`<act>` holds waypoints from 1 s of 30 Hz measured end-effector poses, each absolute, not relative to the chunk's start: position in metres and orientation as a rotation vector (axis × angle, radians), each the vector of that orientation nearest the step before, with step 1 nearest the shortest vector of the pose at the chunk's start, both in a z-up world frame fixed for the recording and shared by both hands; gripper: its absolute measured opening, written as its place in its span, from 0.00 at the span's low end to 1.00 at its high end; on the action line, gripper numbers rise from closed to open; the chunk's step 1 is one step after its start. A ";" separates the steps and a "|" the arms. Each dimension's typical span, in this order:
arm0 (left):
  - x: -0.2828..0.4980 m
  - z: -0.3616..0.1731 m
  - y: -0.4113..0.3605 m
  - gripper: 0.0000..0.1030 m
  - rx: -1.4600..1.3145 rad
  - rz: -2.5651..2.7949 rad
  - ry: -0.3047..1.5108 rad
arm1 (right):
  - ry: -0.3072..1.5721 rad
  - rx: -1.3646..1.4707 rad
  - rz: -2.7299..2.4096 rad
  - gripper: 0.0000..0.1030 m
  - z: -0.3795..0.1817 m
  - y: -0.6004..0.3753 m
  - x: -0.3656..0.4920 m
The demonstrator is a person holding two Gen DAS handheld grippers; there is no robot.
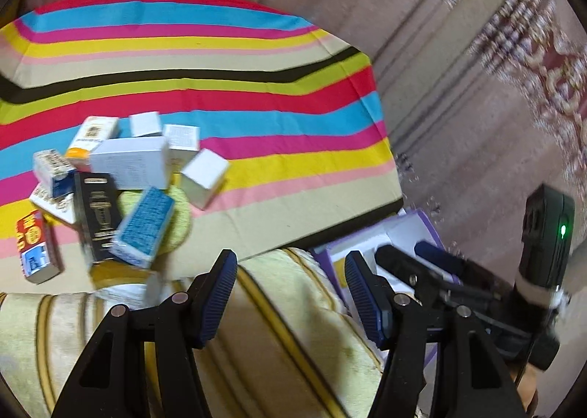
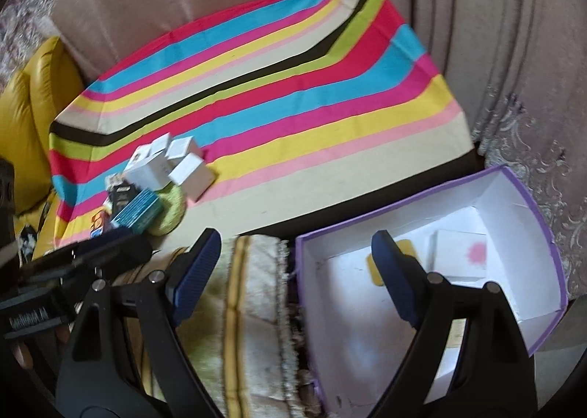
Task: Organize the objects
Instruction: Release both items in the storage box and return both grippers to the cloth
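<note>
Boxes, small, assorted, heaped at the left of a striped cloth [image 1: 227,95] spread over a surface. The left wrist view gives the heap in detail: a large white box [image 1: 130,161] at centre, a white cube [image 1: 203,177] just right of it, a black box with gold print [image 1: 96,214] lying against a blue patterned box [image 1: 145,227], a red and blue box [image 1: 35,245] at the near left edge, and several further white and printed cartons behind, touching one another. The right wrist view shows the same heap smaller and less distinct, but alone shows the inside of a purple-edged open box [image 2: 543,234] standing to the right of the cloth: white walls, and in it a white carton with a pink mark [image 2: 464,253] and a flat item with a yellow patch [image 2: 376,264], partly hidden by a finger. The left view catches only a corner of that box. A fringed, yellow-striped cream cloth [image 2: 249,308] lies between heap and purple box in both views. A yellow cushion [image 2: 33,117] shows at far left in the right view only. Left gripper [image 1: 290,297]: fingers wide apart, holding nothing, over the cream cloth. Right gripper [image 2: 293,278]: fingers likewise wide apart and empty, one over the cream cloth, the other over the purple box; it also appears in the left view, beside the left gripper.
</note>
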State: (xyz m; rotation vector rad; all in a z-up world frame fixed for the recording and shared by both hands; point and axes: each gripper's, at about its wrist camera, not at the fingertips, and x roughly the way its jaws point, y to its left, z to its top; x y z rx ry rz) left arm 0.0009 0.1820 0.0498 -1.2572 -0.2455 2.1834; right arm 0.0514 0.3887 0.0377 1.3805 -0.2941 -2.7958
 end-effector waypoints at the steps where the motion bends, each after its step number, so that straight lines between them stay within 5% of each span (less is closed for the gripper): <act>1: -0.002 0.050 0.175 0.60 -1.261 2.196 -0.267 | -0.294 1.383 -2.785 0.84 0.037 0.386 0.051; 30: -0.063 0.016 0.015 0.63 -1.516 2.356 -0.545 | -0.084 1.450 -2.475 0.84 0.015 0.252 0.022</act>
